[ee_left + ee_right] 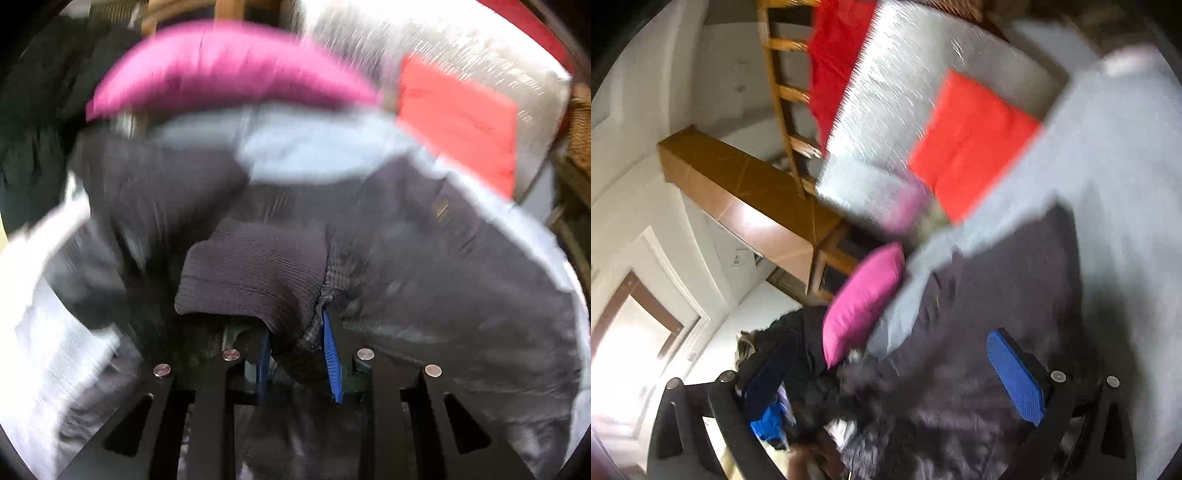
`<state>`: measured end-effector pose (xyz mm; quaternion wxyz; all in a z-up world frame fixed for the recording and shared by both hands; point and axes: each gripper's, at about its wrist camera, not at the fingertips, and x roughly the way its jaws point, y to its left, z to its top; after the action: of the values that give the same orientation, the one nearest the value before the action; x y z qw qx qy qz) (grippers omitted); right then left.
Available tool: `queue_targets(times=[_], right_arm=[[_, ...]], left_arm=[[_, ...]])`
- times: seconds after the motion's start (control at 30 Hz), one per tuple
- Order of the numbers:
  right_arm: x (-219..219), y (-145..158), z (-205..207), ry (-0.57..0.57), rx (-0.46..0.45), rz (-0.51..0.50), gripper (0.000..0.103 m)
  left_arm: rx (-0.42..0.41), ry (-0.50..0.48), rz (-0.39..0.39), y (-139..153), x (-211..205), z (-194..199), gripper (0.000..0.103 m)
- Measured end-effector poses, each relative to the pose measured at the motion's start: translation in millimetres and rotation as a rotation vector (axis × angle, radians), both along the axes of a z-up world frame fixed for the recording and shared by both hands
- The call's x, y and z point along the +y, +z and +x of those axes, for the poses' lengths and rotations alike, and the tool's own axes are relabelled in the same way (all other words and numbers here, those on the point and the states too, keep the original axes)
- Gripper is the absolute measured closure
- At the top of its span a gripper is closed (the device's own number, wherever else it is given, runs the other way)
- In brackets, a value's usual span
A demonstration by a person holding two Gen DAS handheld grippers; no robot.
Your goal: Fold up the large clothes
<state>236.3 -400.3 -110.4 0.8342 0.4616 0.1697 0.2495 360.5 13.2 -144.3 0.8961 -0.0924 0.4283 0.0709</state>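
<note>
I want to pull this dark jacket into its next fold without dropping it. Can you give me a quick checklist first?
1. Left tongs gripping the ribbed cuff: ok, cuff pinched between the blue pads.
2. Right tongs holding fabric: not ok, jaws wide open, nothing held.
3. Dark jacket lying on the pale sheet: ok.
4. Pink cushion clear of the fold: not ok, it lies at the jacket's edge.
5. Red cloth clear of the jacket: ok.
6. Jacket flat and smooth: cannot tell, blurred.
</note>
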Motion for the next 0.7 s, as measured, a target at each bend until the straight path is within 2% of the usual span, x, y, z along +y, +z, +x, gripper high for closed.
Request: queue_targets(times=[0.03,0.07,0.13,0.2,0.33,0.5,0.6,0.63,0.7], right_arm=[[-4.5,-4.4,1.6,0.009,0.016,0.024,0.000],[-7.3,-11.9,4.0,0.018,0.047,0.048,0.000],[-5.0,-31.2,11.3,0.049,0.127,0.083,0.000],[4.6,-43.2,18.7,0.085,0.165,0.089,0.000],[11.2,-44.6,21.1,0.106,0.173,0.040,0.000],[9.4,-42.1,20.9,0.121,0.182,0.051,0.000],[22.3,-32.2,23.6,0.169,0.168,0.004,0.000],[27.1,-35.3,28.1,0.176,0.198,-0.029,0.000],[32.8,-56.3,38.9,0.168,0.311,-0.149,0.003]], left_arm=[[0.006,0.000,-0.009,-9.0,1.4,0.6,0.075],[-0.027,-0.014,0.017,-12.5,-2.7,-2.0,0.074],[-0.037,-0.022,0.053,-14.0,-9.7,-2.5,0.074],[-0.035,-0.024,0.035,-16.0,-8.8,-0.3,0.074],[-0.049,-0.030,0.014,-17.7,-3.2,-3.8,0.072],[-0.054,-0.032,0.029,-17.6,-6.7,-3.6,0.071],[-0.058,-0.032,0.037,-19.3,-7.1,0.8,0.071],[-0.059,-0.032,0.039,-18.6,-7.1,-1.5,0.071],[-0.060,-0.035,0.043,-18.7,-7.9,-2.2,0.070]])
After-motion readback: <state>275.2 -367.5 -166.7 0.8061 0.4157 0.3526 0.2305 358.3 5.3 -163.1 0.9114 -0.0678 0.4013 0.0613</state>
